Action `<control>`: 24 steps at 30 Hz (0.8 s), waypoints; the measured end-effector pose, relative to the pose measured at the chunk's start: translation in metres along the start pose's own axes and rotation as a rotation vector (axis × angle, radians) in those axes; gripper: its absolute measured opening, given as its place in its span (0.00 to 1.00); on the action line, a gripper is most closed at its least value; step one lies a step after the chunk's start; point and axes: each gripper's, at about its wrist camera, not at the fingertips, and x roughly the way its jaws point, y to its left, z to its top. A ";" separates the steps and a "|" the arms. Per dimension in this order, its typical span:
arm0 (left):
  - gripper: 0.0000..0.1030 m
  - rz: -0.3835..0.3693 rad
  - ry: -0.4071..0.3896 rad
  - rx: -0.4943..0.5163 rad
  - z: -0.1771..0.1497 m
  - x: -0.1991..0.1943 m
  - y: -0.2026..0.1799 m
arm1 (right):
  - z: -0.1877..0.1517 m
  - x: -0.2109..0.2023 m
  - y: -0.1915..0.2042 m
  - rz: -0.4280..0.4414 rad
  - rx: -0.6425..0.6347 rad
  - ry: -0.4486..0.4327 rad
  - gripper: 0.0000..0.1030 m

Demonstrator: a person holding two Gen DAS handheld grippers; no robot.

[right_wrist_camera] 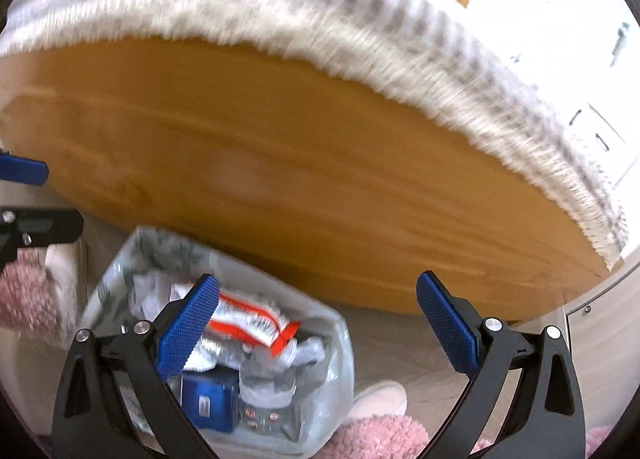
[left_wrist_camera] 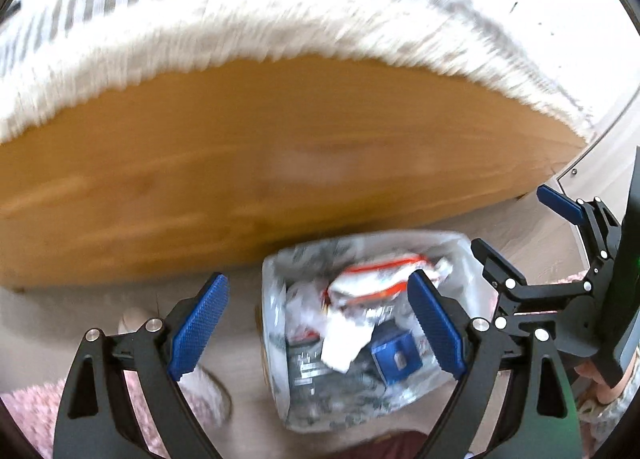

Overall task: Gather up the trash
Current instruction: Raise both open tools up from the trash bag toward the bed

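A bin lined with a clear printed plastic bag stands on the floor against a wooden bed side. Inside lie a red-and-white wrapper, crumpled white paper, a blue box and a clear bottle. My left gripper hangs open above the bin's left part, nothing between its fingers. My right gripper is open too, over the bin's right edge and the floor, empty. The right gripper also shows at the right of the left wrist view, its jaws apart.
The wooden bed side fills the middle of both views, with a fringed grey-and-white striped blanket hanging over it. Pink fluffy slippers and a pale shoe tip rest on the beige floor.
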 end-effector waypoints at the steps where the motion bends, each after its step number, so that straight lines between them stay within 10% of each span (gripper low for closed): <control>1: 0.91 -0.004 -0.022 0.004 0.001 -0.004 -0.004 | 0.003 -0.006 -0.004 -0.003 0.020 -0.027 0.92; 24: 0.93 -0.011 -0.514 0.053 0.043 -0.103 -0.013 | 0.039 -0.079 -0.073 -0.125 0.195 -0.431 0.92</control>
